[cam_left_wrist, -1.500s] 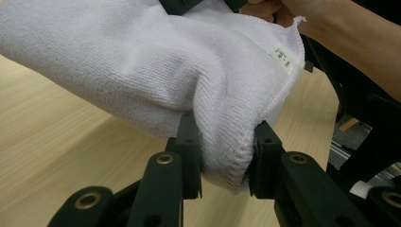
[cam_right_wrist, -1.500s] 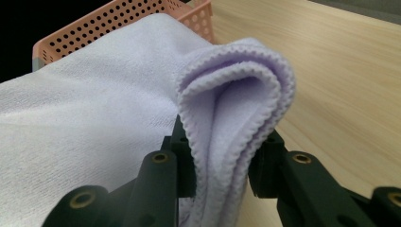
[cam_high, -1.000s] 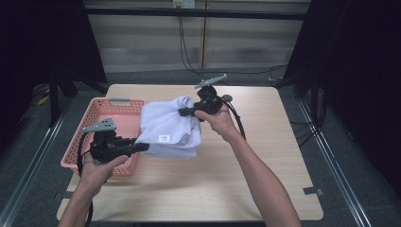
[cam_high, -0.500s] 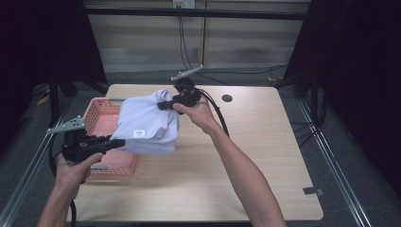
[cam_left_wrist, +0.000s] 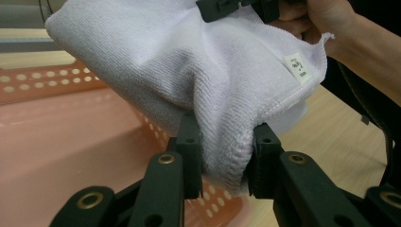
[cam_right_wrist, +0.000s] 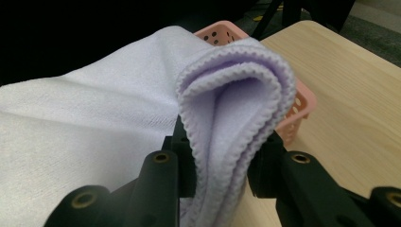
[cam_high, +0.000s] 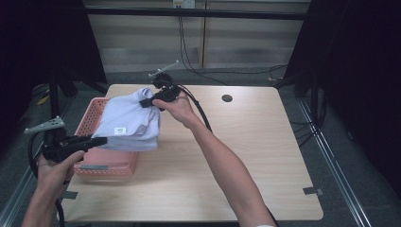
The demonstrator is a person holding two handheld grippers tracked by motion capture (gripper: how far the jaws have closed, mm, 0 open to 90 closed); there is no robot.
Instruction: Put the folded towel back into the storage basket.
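So the big light-wood table [cam_high: 246,161] takes up most of the high view, with a small dark round hole [cam_high: 227,98] near its far edge. On the table's left side sits a pink perforated plastic basket [cam_high: 101,163]. Held up over the basket is a folded pale lavender towel [cam_high: 130,125] — it's off the table, stretched between the two grippers, hanging right above the basket's right half, with a little white label [cam_high: 120,131] facing up.

The right gripper [cam_high: 150,102] has the far end of the towel, jaws pinched on a thick fold of stitched edges. The left gripper [cam_high: 101,140] has the near edge — its jaws are clamped on a bunched bit of hem, nothing loose about it. Both grips look solid.
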